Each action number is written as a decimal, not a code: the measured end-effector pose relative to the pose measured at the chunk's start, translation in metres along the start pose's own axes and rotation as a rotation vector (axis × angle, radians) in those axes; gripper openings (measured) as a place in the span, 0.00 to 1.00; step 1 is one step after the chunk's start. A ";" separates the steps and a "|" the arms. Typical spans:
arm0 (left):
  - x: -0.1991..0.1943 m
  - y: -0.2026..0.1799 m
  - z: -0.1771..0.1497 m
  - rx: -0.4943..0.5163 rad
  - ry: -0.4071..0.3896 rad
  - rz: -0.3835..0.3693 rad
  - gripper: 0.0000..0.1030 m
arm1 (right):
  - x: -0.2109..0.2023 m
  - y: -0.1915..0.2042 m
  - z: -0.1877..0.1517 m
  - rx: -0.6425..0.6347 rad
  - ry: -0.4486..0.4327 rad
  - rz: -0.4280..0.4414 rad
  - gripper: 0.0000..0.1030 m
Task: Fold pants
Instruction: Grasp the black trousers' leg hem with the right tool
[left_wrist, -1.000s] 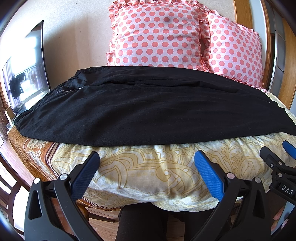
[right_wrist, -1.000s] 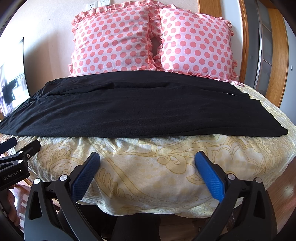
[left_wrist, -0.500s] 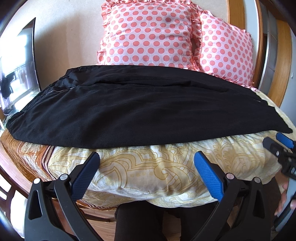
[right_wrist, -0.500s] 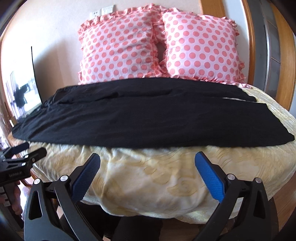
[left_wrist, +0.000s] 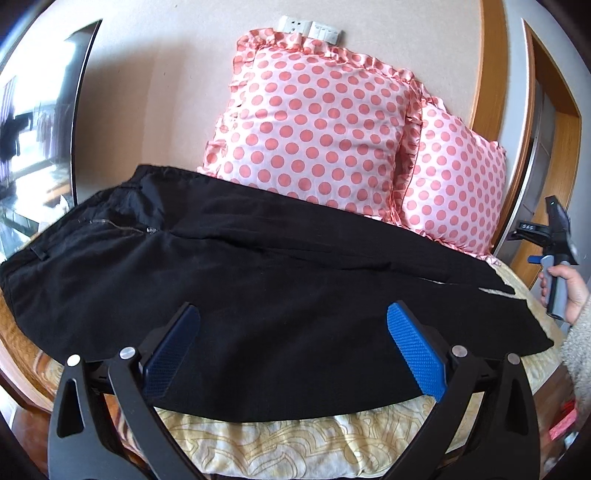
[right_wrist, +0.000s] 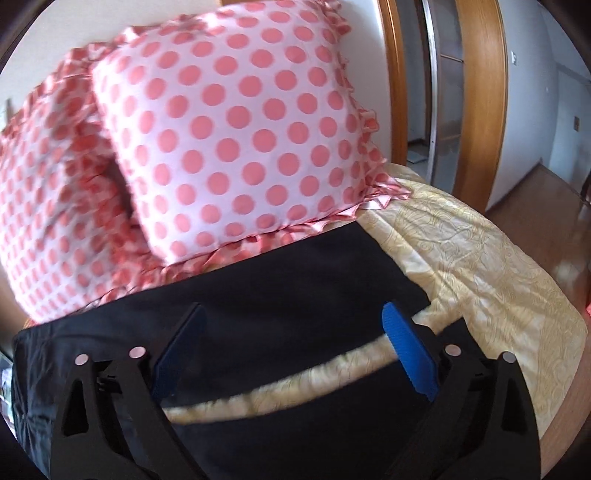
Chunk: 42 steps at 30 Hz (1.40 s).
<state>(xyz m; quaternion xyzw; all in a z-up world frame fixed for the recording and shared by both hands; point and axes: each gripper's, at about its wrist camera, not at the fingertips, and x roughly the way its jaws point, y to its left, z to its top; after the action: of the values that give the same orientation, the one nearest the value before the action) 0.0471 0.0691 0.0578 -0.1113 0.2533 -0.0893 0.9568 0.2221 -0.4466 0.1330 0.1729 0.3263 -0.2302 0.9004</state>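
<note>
two blue-padded grippers, left (left_wrist: 291, 347) and right (right_wrist: 291, 347), are hovering wide apart-jawed, holding nothing, over the black cloth pants (left_wrist: 258, 288) lying flat across the yellow patterned bedspread (left_wrist: 295, 450), positioning to grasp.

Both hand-held grippers have advanced from the bed's near edge over the pants (left_wrist: 258, 295): the left (left_wrist: 293, 350) above the middle, the right (right_wrist: 295, 354) above the leg ends.
</note>
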 end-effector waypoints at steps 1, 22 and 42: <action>0.007 0.005 0.000 -0.023 0.017 -0.011 0.98 | 0.021 0.000 0.013 0.016 0.030 -0.037 0.83; 0.048 0.028 0.010 -0.007 0.048 -0.041 0.98 | 0.191 -0.005 0.051 0.131 0.146 -0.411 0.38; 0.000 0.020 -0.007 -0.015 0.003 -0.096 0.98 | -0.040 -0.099 -0.080 0.344 -0.082 0.222 0.04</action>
<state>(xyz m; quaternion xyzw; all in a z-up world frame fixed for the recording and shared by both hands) 0.0460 0.0870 0.0465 -0.1304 0.2500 -0.1335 0.9501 0.1019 -0.4798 0.0855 0.3495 0.2240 -0.1886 0.8900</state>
